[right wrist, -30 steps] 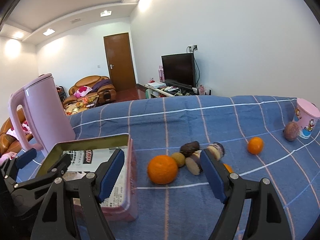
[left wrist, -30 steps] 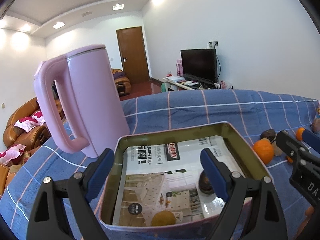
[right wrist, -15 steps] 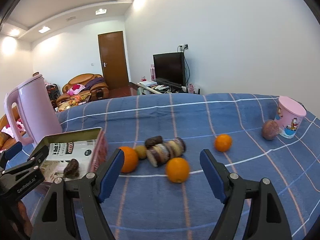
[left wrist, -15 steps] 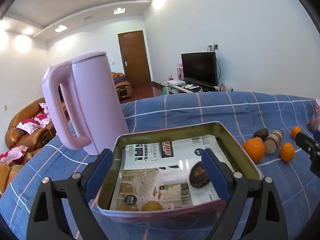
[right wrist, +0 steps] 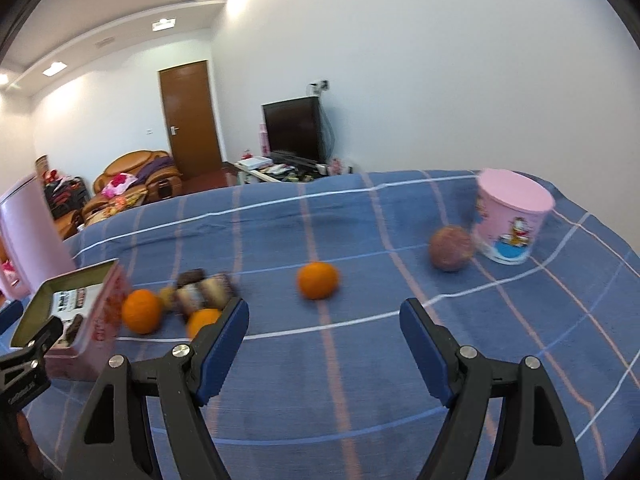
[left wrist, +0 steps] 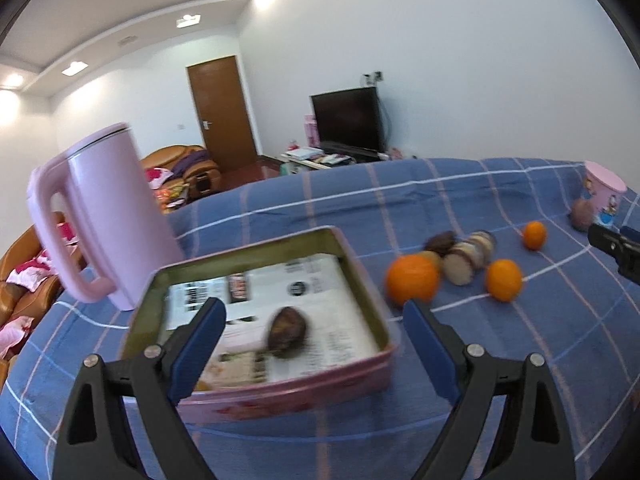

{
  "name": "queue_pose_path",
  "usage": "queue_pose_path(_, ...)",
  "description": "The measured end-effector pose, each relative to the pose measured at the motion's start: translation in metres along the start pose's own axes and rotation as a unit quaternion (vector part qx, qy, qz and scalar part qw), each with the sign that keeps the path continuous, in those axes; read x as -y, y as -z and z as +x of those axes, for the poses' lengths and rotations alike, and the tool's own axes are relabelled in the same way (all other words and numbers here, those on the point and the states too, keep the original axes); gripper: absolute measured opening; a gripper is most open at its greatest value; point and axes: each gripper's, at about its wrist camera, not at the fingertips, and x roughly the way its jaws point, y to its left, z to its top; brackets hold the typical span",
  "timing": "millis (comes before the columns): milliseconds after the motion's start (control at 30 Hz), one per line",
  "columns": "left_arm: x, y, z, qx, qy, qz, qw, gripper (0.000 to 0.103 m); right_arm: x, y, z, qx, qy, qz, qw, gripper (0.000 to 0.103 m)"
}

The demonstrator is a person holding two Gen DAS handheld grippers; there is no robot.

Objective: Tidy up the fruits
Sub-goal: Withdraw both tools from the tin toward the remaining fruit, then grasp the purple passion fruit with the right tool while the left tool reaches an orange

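A pink tin tray [left wrist: 362, 284] lined with printed paper lies on the blue checked cloth and holds a dark brown fruit [left wrist: 287, 331]. My left gripper [left wrist: 314, 326] is open and empty, hovering over the tray's near right part. To the tray's right lie a large orange [left wrist: 412, 279], a smaller orange [left wrist: 504, 280], a third orange [left wrist: 534, 234] and several brown fruits [left wrist: 464, 256]. My right gripper [right wrist: 322, 326] is open and empty above the cloth, near the single orange [right wrist: 317, 280]. A reddish-brown round fruit [right wrist: 451, 248] sits beside the pink cup [right wrist: 512, 216].
A tall pink kettle [left wrist: 100, 216] stands just behind the tray's left corner. The pink cartoon cup stands at the table's far right, near the edge. The tray also shows at the left of the right wrist view [right wrist: 106, 300]. Sofas and a television stand beyond the table.
Both grippers have swung to the right. The left one has pulled back from the tray's centre; the right one now faces the single orange and the pink cup. Both stay open.
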Motion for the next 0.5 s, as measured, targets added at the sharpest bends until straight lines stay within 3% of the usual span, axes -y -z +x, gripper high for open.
queue_pose_path(300, 0.078, -0.03, 0.008, -0.005, 0.069, 0.042, 0.9967, 0.093, 0.076, -0.014, 0.022, -0.024, 0.043, 0.027, 0.998, 0.079)
queue_pose_path(500, 0.127, -0.054, 0.026, -0.029, 0.126, 0.051, 0.9902, 0.093, 0.11, -0.028, 0.051, -0.06, 0.031, 0.068, 0.995, 0.079)
